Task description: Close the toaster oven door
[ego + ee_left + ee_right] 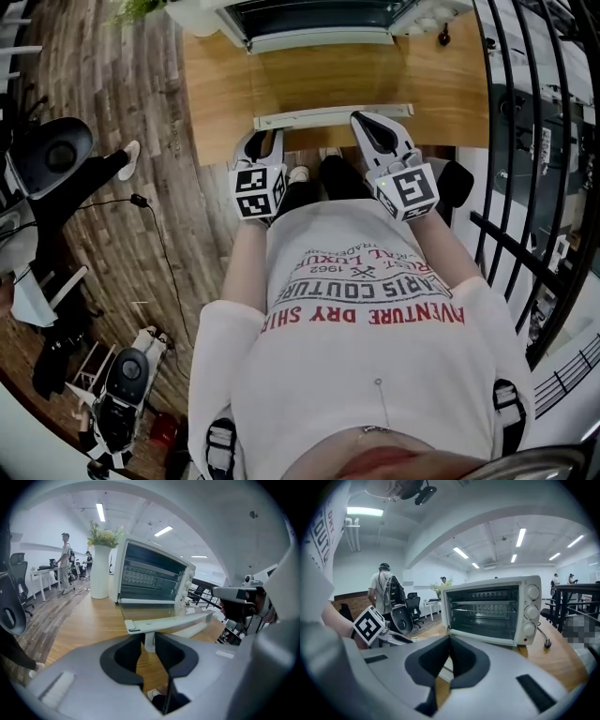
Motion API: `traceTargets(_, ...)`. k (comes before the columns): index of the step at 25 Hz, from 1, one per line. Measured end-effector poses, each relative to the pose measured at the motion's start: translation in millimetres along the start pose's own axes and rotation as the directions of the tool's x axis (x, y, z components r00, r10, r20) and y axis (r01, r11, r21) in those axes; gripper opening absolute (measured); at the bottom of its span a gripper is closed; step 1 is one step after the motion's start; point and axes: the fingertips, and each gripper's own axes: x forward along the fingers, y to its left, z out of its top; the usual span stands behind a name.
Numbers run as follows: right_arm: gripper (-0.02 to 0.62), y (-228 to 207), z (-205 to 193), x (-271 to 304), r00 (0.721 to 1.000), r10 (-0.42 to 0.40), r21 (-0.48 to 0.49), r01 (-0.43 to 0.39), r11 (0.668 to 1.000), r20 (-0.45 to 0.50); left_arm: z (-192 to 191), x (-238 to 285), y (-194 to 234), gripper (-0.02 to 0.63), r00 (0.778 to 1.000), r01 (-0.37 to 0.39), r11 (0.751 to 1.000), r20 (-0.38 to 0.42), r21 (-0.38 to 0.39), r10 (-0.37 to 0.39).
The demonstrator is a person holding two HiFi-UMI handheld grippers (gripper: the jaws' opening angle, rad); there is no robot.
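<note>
My L gripper (147, 641) is part-closed, pads look to touch the door handle (173, 620) post. Toaster oven door (151, 612) lies fully open, flat. R gripper (449, 639) is shut, empty. Risk: thin post, so the grip may slip on lift and the door drops back.

Desk (216, 94): wooden, 12 o'clock
Toaster oven (309, 14): far desk edge, 12 o'clock, door (328, 80) dropped flat toward the person
Door handle (333, 116): pale bar along the door's near edge
Left gripper (265, 139): 11 o'clock, jaws at the handle's left end
Right gripper (367, 122): 1 o'clock, jaws at the handle's right part
Office chair (52, 155): 9 o'clock, on plank floor (122, 244)
Railing (561, 281): black, 3 o'clock
</note>
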Motion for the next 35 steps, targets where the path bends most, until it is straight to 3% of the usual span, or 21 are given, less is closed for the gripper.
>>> traceTargets(12, -0.010, -19, 10, -39, 0.996, -0.058, -0.019, 0.060, 0.998, 0.066, 40, -17, -43, 0.110, 0.996, 0.033, 0.996, 0.080, 0.077, -0.040)
traceTargets(18, -0.011, -23, 23, -38, 0.992, -0.069, -0.016, 0.072, 0.997, 0.105, 64, -21, -44, 0.112, 0.993, 0.037, 0.994, 0.112, 0.098, -0.048)
traceTargets(25, -0.009, -29, 40, -35, 0.986, -0.073, -0.016, 0.076, 0.997, 0.153, 108, -26, -44, 0.112, 0.972, 0.020, 0.991, 0.228, 0.131, -0.049)
traceTargets(35, -0.011, -46, 64, -37, 0.973, -0.090, -0.028, 0.098, 0.995, 0.212, 150, -28, -40, 0.112, 0.968, 0.003, 0.989, 0.249, 0.151, -0.041)
